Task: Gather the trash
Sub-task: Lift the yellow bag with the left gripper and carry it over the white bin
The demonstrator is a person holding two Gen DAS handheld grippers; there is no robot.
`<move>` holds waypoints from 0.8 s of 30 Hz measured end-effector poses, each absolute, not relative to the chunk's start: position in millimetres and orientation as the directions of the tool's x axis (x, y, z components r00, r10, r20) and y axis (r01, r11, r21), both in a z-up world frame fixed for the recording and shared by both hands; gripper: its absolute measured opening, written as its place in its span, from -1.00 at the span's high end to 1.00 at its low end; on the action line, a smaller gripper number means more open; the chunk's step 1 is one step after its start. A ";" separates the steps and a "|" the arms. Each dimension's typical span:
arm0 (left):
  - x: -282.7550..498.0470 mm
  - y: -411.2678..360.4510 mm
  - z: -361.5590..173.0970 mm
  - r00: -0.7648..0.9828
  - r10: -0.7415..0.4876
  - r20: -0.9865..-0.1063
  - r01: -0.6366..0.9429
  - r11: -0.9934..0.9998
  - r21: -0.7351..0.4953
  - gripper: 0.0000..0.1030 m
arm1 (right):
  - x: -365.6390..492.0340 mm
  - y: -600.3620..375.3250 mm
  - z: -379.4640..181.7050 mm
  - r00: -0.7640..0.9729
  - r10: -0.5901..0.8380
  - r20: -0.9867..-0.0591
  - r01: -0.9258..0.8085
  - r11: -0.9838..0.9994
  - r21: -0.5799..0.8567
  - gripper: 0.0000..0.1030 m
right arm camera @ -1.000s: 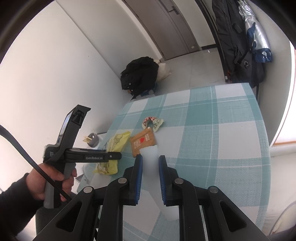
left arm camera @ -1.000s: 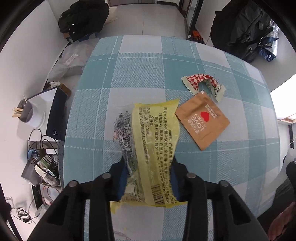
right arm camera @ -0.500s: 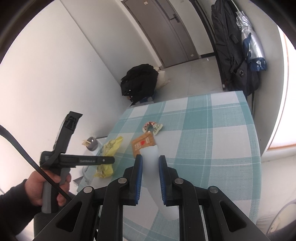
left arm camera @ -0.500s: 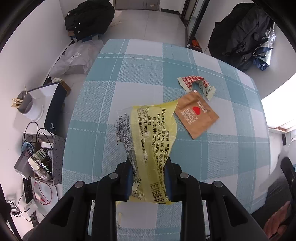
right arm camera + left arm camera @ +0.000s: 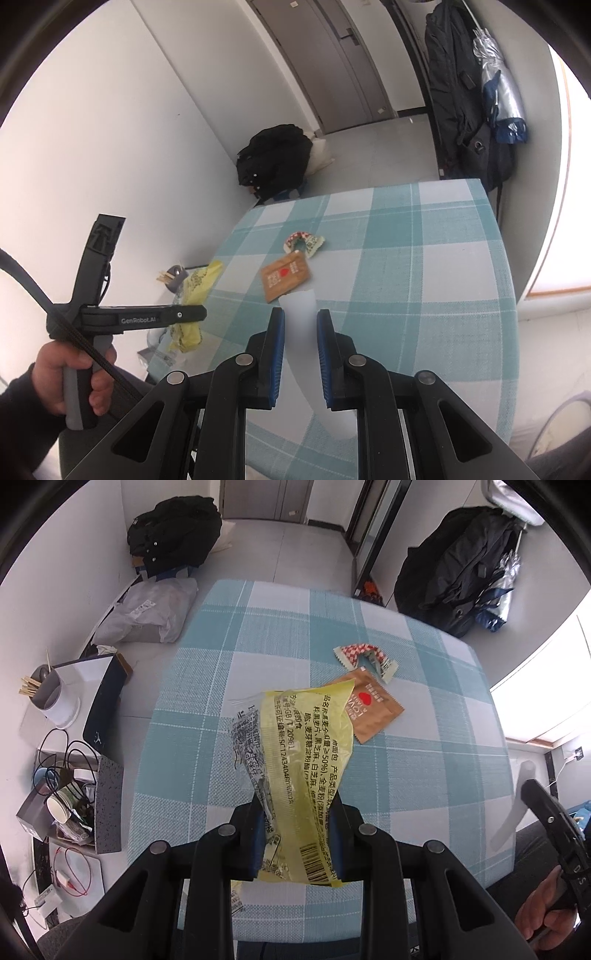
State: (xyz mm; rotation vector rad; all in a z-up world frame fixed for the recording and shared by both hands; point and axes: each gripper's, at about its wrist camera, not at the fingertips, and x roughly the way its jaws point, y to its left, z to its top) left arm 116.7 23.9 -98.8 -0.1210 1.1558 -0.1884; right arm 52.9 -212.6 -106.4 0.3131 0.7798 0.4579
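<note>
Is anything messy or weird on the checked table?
Yes. An empty brown paper packet with a red heart and a torn-open red-and-white checked wrapper lie loose on the blue-and-white checked tablecloth. They are litter, not yet collected.

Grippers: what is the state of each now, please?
Left gripper: shut on the yellow wrapper.
Right gripper: shut on a white translucent strip.

We record bright, even daylight in both fisheye views. A window [image 5: 546, 701] at the right edge is blown out to white. Shadows on the checked tablecloth [image 5: 424, 775] are faint. Straight lines bow strongly toward black vignetted corners. Focus is sharp centrally.
</note>
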 end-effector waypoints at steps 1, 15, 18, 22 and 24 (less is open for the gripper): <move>115.3 24.6 -96.8 0.397 -0.216 -0.892 0.087 0.976 -0.197 0.56 | 52.2 -210.9 -105.2 0.620 0.506 -0.599 -0.281 0.856 0.433 0.69; 90.0 24.0 -47.9 0.490 -0.321 -0.811 0.165 0.947 -0.275 0.56 | 30.4 -197.8 -53.6 0.677 0.479 -0.558 -0.301 0.873 0.384 0.69; 85.9 18.6 -31.2 0.527 -0.322 -0.787 0.186 0.947 -0.263 0.56 | 31.1 -204.1 -40.9 0.688 0.481 -0.544 -0.290 0.869 0.401 0.69; 81.6 6.5 -12.8 0.556 -0.336 -0.760 0.214 0.942 -0.259 0.56 | 28.3 -213.1 -19.9 0.716 0.480 -0.507 -0.301 0.868 0.396 0.69; 79.7 -3.5 -4.0 0.562 -0.356 -0.747 0.237 0.934 -0.267 0.56 | 25.5 -220.4 -8.7 0.731 0.479 -0.486 -0.307 0.867 0.392 0.69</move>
